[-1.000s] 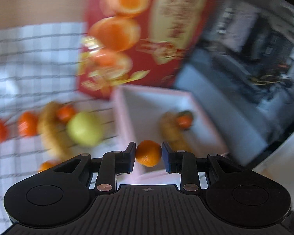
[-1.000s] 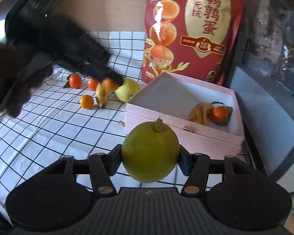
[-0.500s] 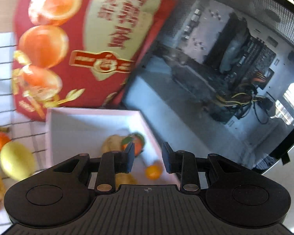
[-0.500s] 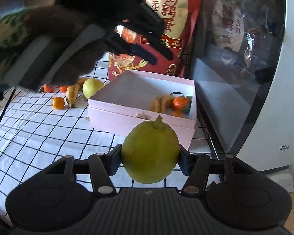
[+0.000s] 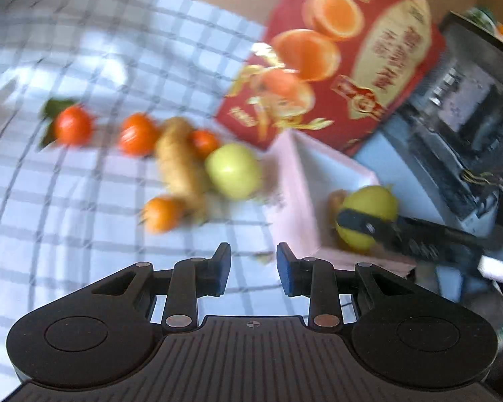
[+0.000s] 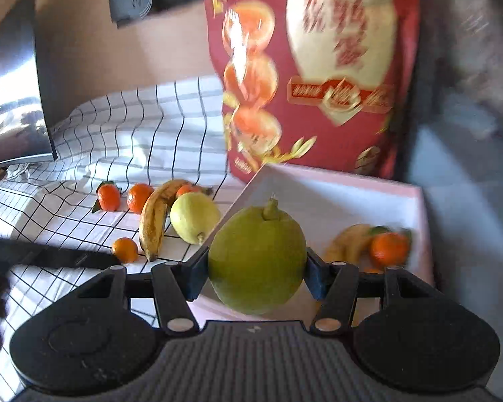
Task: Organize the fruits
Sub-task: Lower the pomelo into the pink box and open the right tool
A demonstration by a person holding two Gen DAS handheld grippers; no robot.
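Right tongs (image 6: 256, 269) clamp a green pear (image 6: 256, 261) over the pink box (image 6: 415, 207). Left tongs (image 5: 253, 268) gape a little – nothing between them.

Sunlit checked tablecloth (image 6: 124, 127) before a tan wall (image 6: 94, 57); glass-sided computer case (image 5: 459, 127) beside.

The right gripper (image 6: 256, 273) clamps a green pear (image 6: 256, 261) over the pink box (image 6: 335, 194); a banana (image 6: 154, 221) and tangerines lie on checked cloth (image 6: 117, 127).

A soft checked cloth (image 6: 124, 124) lies beside a glossy red foil bag (image 6: 318, 67) and matt pink cardboard box (image 6: 335, 197).
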